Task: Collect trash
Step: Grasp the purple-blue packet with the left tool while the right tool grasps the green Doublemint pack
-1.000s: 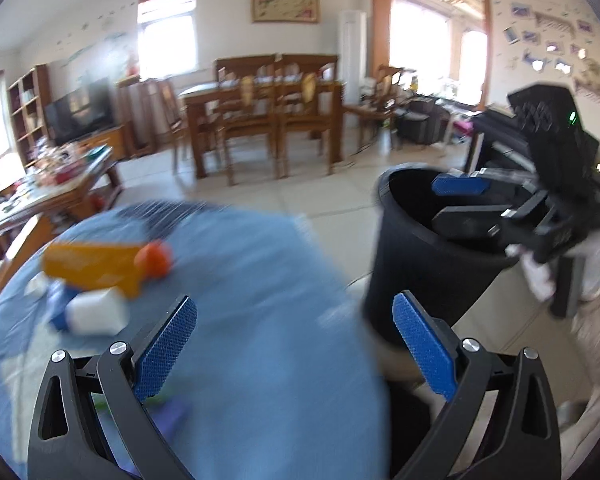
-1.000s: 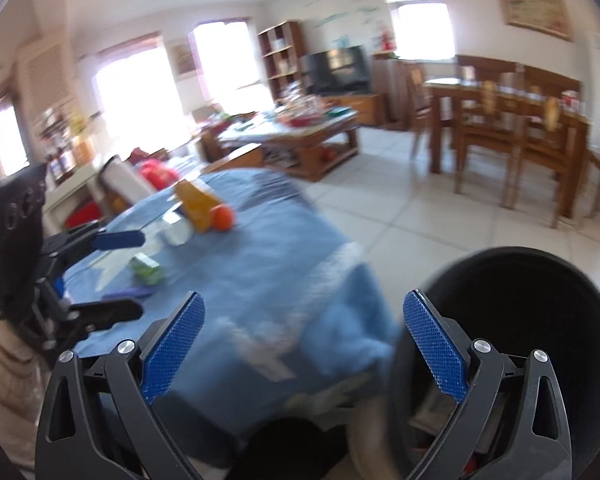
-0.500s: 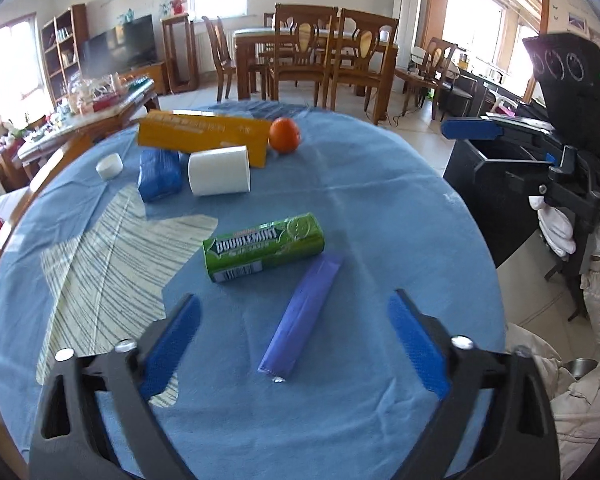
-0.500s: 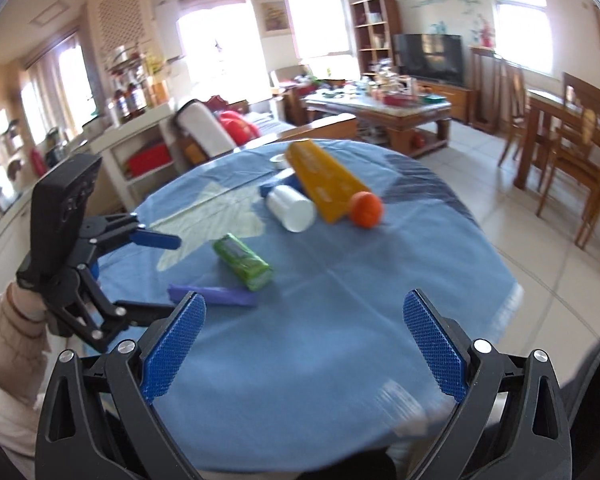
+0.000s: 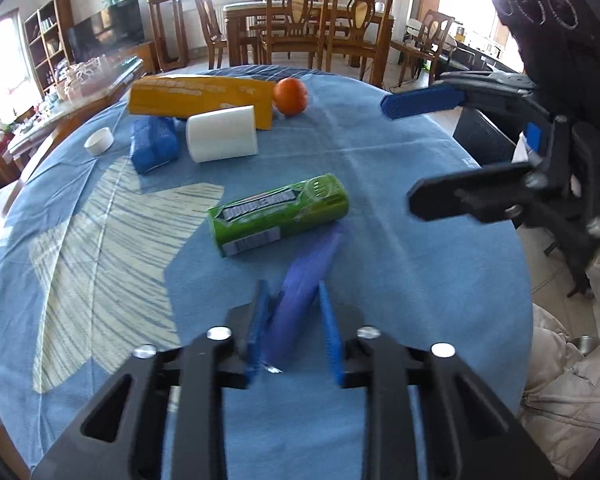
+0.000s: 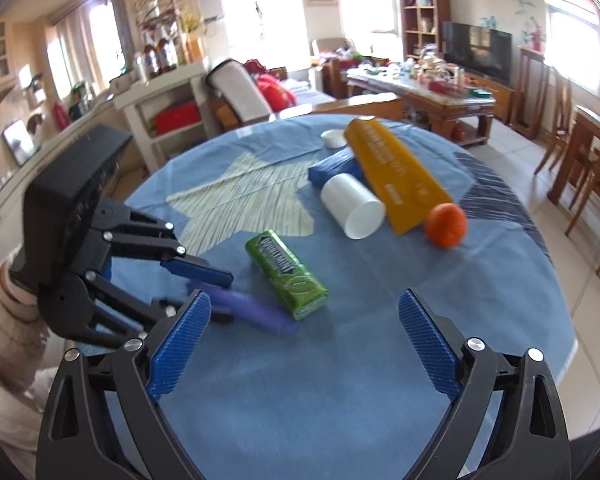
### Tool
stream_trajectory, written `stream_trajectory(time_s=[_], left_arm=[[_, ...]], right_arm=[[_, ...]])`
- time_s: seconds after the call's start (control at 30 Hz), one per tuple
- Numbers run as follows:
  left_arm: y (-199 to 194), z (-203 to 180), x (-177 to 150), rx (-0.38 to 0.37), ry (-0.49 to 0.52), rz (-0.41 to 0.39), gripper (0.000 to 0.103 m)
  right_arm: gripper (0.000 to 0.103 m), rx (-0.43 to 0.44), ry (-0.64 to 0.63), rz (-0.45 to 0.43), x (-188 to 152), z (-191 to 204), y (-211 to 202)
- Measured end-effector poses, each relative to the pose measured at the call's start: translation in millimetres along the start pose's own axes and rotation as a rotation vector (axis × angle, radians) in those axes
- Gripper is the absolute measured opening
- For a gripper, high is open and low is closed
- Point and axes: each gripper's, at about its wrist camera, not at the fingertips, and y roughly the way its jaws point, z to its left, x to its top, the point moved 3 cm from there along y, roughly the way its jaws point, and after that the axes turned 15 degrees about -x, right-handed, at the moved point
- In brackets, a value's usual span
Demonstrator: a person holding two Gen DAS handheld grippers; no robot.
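I'm at the pick-up step: my left tongs (image 5: 294, 328) are down on the blue-clothed table (image 5: 400, 288), closing around the near end of the purple wrapper (image 5: 306, 276), which lies at the near middle of the table with its far end just beside the green gum pack (image 5: 278, 214). The wrapper sits between the pads, blurred; I can't tell whether they press it yet, so I count no grip. My right tongs (image 6: 304, 344) hang over the near right of the table, wide but starting to close, with nothing between them; the gum pack lies just beyond them and looks like their likely target. Next, I judge, the left must finish its squeeze without sliding the thin wrapper, then lift it clear of the gum pack and carry it to a bin.
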Motion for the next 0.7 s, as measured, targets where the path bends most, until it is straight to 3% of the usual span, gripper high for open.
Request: stream_trajectory(time_s=[0.13, 0.47, 0.7], left_arm=[[-11, 4, -11, -0.006, -0.011, -0.012, 0.014], [-46, 27, -42, 0.034, -0.084, -0.076, 0.013], [-65, 33, -43, 0.035, -0.109, -0.128, 0.013]], right_arm=[[0.066, 0.005, -0.063, 0.045, 7, 14, 18], [0.06, -0.003, -0.15, 0.12, 23, 38, 51], [0.038, -0.04, -0.184, 0.151, 20, 45, 62]])
